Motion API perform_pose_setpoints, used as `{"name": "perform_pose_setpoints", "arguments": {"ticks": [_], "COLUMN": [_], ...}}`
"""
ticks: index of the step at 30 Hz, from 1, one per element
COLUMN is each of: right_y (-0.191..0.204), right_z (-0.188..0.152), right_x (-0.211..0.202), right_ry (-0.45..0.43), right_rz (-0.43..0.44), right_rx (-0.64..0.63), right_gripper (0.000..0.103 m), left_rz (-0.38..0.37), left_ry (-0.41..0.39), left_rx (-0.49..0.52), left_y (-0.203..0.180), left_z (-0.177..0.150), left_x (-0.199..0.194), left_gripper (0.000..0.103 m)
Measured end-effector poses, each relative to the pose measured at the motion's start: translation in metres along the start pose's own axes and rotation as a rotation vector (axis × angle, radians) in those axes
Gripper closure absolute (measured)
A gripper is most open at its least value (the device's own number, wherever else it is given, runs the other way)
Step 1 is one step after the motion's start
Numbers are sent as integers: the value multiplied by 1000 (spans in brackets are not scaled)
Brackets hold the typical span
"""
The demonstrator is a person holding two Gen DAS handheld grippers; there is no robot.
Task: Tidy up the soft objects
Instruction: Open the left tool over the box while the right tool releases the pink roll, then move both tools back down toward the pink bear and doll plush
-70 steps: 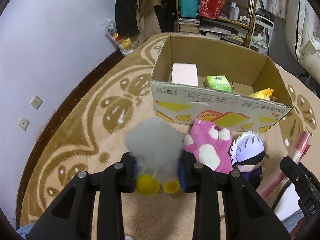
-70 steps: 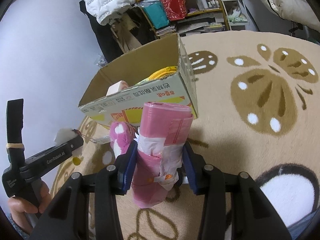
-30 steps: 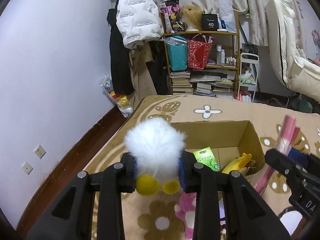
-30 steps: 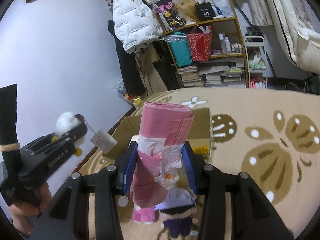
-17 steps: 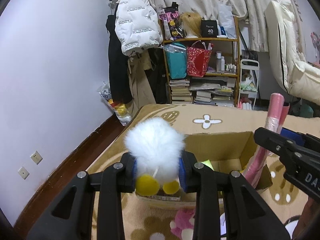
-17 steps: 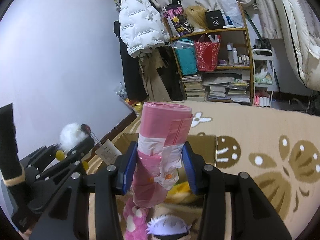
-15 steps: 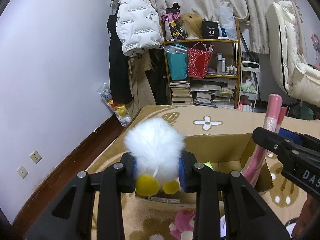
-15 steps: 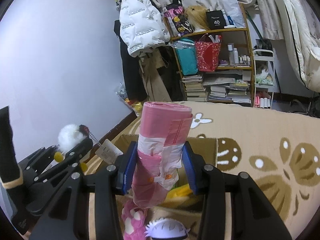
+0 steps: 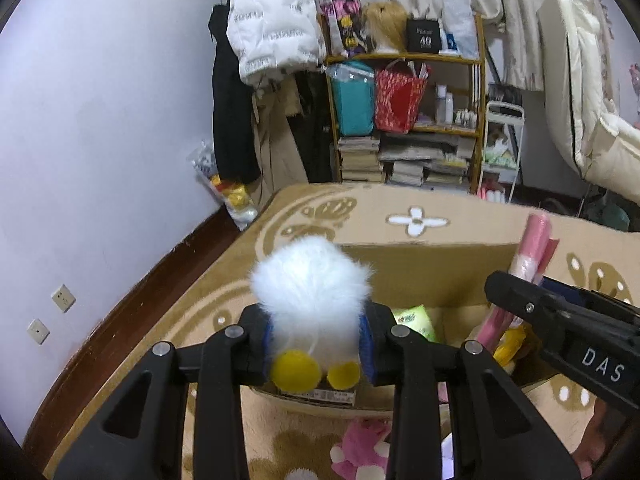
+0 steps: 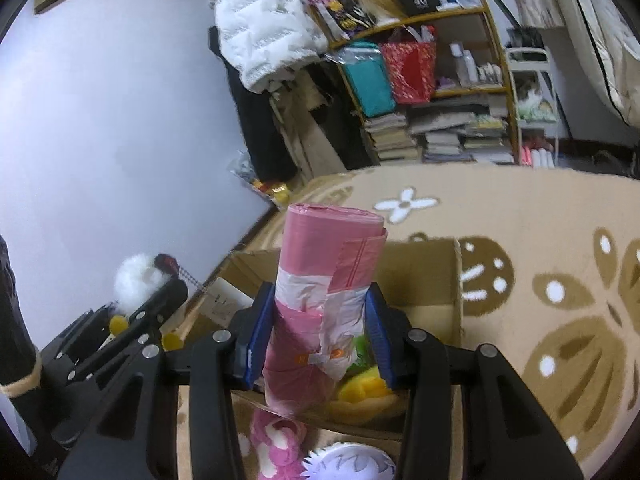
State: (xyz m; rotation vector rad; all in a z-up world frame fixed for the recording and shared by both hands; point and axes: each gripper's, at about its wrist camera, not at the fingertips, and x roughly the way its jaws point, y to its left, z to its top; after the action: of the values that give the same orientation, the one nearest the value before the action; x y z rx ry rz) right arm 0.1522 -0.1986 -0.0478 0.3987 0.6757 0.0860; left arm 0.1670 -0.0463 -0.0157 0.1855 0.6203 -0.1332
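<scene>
My left gripper is shut on a white fluffy plush with yellow feet and holds it above the near side of an open cardboard box. My right gripper is shut on a roll of pink plastic bags above the same box; the roll also shows in the left wrist view. A pink plush and a white-haired doll lie on the carpet in front of the box.
The box holds a green packet and a yellow item. A patterned beige carpet covers the floor. A cluttered shelf, hanging coats and the wall stand behind.
Both grippers rose from carpet level with their loads and have moved in over the box. In the last half second both crept a little closer to it.
</scene>
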Motion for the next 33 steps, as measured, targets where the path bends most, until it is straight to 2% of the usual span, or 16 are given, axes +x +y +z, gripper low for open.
{"name": "perform_pose_setpoints", "arguments": {"ticks": [3,5,7,8,11,12,18,22,33], "right_y": [-7,-10,-10,-9,-6,-4,2,3,5], "right_z": [-3,-4,-4,-3,-4,-4,-7,-8,-23], "right_x": [8,8,7,5,-2,-3,-12,-20,-42], "right_ry": [43,42,39,32,9,6,6,-1,-3], "right_rz": [-8,-14,-26,-32,-53,-62,-99,-98,-99], "right_rx": [13,23,12,2,-26,-34,-74,-75,-67], "right_gripper": [55,54,46,38,23,19,11,2,1], "left_rz": [4,8,19,20,38,44,106,147,135], "left_ry": [21,28,43,43,28,32,22,8,55], "left_rx": [-4,-6,-7,-8,-10,-10,13,35,-10], "left_y": [0,1,3,4,6,7,9,9,26], "left_z": [-2,-2,-3,-3,-3,-3,-4,-6,-16], "left_x": [5,6,7,7,3,3,-4,-11,-29], "left_gripper": [69,68,53,42,37,30,4,1,0]}}
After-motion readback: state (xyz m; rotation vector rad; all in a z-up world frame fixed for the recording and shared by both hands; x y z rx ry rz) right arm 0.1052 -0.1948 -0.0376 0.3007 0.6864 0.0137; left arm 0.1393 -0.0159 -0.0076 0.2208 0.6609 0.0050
